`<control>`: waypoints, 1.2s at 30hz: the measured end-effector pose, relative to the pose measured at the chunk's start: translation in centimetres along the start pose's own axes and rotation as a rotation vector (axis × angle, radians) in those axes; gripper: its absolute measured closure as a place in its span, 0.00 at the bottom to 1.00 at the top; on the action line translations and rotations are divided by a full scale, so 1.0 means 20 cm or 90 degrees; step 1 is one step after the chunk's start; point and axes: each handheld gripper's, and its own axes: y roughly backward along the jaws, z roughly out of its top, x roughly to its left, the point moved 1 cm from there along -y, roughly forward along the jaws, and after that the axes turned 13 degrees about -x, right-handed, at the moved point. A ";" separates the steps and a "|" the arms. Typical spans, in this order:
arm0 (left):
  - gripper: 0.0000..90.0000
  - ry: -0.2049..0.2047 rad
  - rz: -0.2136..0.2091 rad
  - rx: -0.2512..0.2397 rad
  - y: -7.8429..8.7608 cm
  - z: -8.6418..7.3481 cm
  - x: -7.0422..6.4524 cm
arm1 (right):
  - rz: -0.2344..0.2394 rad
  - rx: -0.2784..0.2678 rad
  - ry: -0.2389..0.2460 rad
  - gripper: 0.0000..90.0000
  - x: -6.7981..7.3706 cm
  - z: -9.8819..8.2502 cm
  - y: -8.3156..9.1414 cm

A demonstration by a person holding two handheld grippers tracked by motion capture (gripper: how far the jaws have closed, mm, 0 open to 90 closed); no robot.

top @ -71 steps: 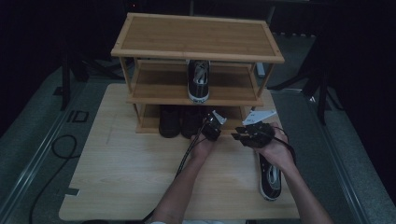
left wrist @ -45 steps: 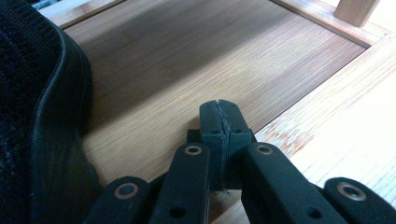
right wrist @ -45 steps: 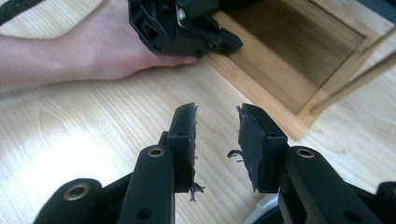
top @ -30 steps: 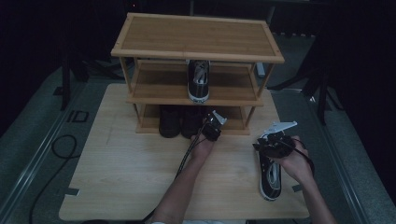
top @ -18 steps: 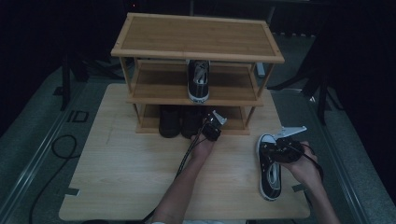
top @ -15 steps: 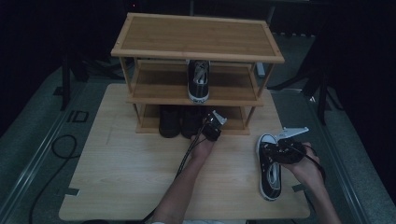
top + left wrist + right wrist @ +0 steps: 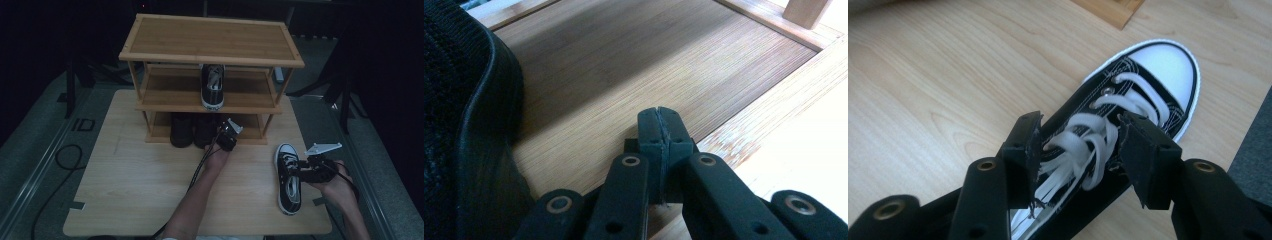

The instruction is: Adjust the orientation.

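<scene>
Nearest, at the table's right front: a black canvas sneaker is lying sole-down on pale wood-grain board, toe pointing toward the rack. White rubber toe cap, white sole edging, white flat laces, metal eyelets.

The right gripper is sitting at the sneaker's right side in the high view, held in the right hand, a grey three-cornered plate on top. The right gripper view is showing what the high view is not: the right gripper's jaws are standing wide apart, straddling the laced part of the sneaker, one blocky black pad on each side. Whether the pads are touching the canvas, cannot tell. Nothing clamped.

Farther in, at mid-table, the left hand is holding the left gripper at the front edge of the rack's bottom shelf, a cable trailing back along the forearm. The left gripper view is showing its jaws pressed together, pads meeting with nothing between them, over the shelf's fine-grained bamboo slats. A black shoe with a textured fabric upper and smooth rim is sitting just left of the jaws there.

In the high view two dark shoes are sitting side by side on the bottom shelf. Above, on the middle shelf, a second black sneaker is standing with its white toe facing forward. The top shelf is a framed, flat bamboo panel.
</scene>
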 end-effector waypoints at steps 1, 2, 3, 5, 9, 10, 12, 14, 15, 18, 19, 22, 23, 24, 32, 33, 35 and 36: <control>1.00 0.000 0.000 0.000 0.00 0.00 0.00 | 0.004 -0.001 0.002 0.56 0.00 0.00 0.00; 1.00 0.000 0.000 0.000 0.00 0.00 0.00 | 0.005 -0.001 -0.002 0.56 0.00 -0.01 0.01; 1.00 0.000 0.000 0.000 0.00 0.00 0.00 | 0.007 -0.002 0.001 0.55 0.00 -0.02 0.01; 1.00 0.000 0.000 0.000 0.00 0.00 0.00 | 0.010 0.000 -0.005 0.55 0.00 -0.03 0.02; 1.00 0.000 0.000 0.000 0.00 0.00 0.00 | 0.008 0.005 -0.004 0.56 0.00 -0.05 0.03; 1.00 0.000 0.000 0.000 0.00 0.00 0.00 | 0.008 0.011 -0.006 0.56 0.00 -0.06 0.03; 1.00 0.000 0.001 0.000 0.00 0.00 0.00 | 0.011 0.013 -0.008 0.57 0.00 -0.06 0.03; 1.00 0.000 0.001 0.000 0.00 0.00 0.00 | 0.013 0.014 -0.010 0.58 0.00 -0.07 0.03; 1.00 0.000 0.001 0.000 0.00 0.00 0.00 | 0.013 0.014 -0.011 0.59 0.00 -0.07 0.03; 1.00 0.000 0.001 0.000 0.00 0.00 0.00 | 0.011 0.019 -0.010 0.61 0.00 -0.08 0.03; 1.00 0.000 0.001 0.000 0.00 0.00 0.00 | 0.011 0.020 -0.011 0.61 0.00 -0.08 0.03; 1.00 0.000 0.002 0.000 0.00 0.00 0.00 | 0.013 0.020 -0.008 0.62 0.00 -0.08 0.03; 1.00 0.001 0.001 0.000 0.00 0.00 0.00 | 0.014 0.021 -0.006 0.63 0.00 -0.08 0.03; 1.00 0.001 0.001 0.000 0.00 0.00 0.00 | 0.014 0.022 -0.005 0.63 0.00 -0.07 0.04; 1.00 0.000 0.002 0.000 0.00 0.00 0.00 | 0.015 0.030 -0.006 0.64 -0.01 -0.08 0.05; 1.00 0.000 0.002 0.000 0.00 0.00 0.00 | 0.015 0.030 -0.005 0.64 -0.01 -0.08 0.05; 1.00 0.000 0.002 0.000 0.00 0.00 0.00 | 0.016 0.033 -0.006 0.65 -0.01 -0.08 0.05; 1.00 0.001 0.002 0.000 0.00 0.00 0.00 | 0.016 0.034 -0.006 0.65 -0.01 -0.08 0.05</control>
